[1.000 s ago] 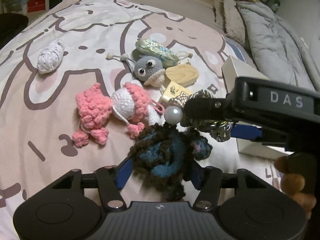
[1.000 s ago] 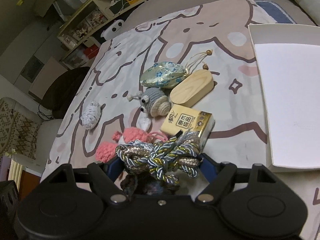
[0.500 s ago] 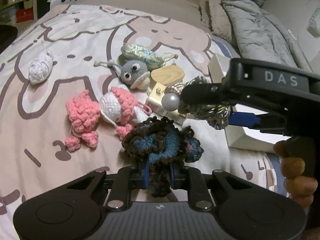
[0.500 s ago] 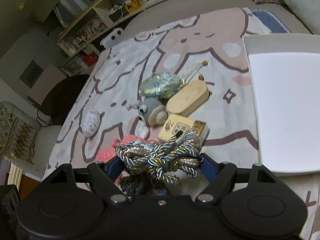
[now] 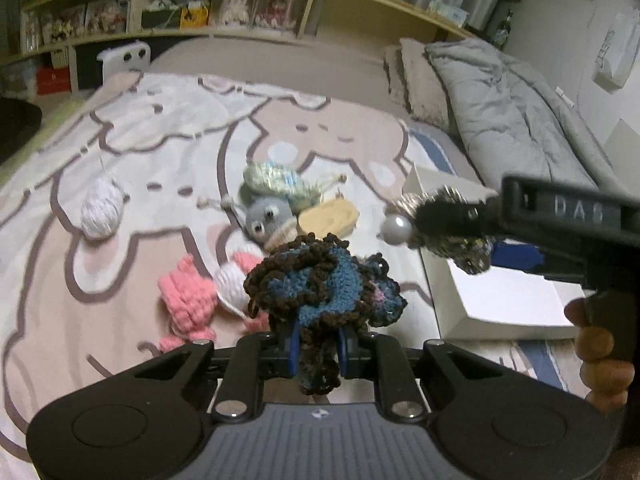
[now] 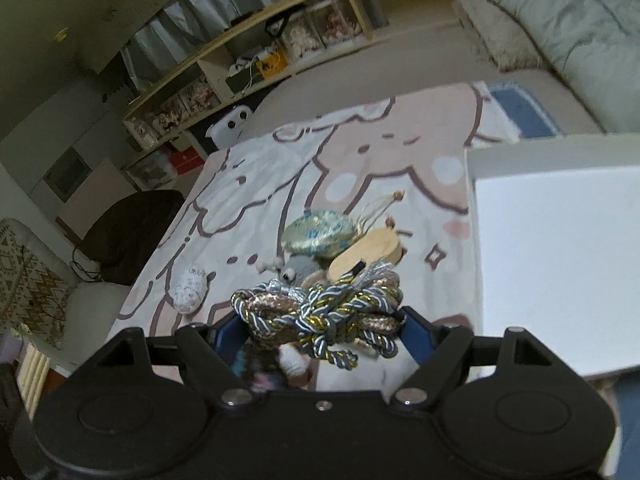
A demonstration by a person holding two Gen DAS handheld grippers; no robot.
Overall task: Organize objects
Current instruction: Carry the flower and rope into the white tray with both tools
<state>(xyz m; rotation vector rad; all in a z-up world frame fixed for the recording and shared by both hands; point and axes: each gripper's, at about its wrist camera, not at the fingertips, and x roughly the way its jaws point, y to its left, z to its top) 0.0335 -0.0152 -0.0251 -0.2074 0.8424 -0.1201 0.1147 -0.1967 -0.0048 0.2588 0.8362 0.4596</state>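
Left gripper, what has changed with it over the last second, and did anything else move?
The left gripper closed on the brown and blue crochet piece and lifted it off the blanket. The right gripper rose too, still holding the braided cord bundle. The crochet snail, wooden piece and white box stayed put.

The left gripper (image 5: 318,344) points downward, its jaws closed tight on a crocheted piece (image 5: 320,284); the right gripper (image 6: 320,328), held by a bare hand (image 5: 600,356), clamps a cord bundle (image 6: 320,312).
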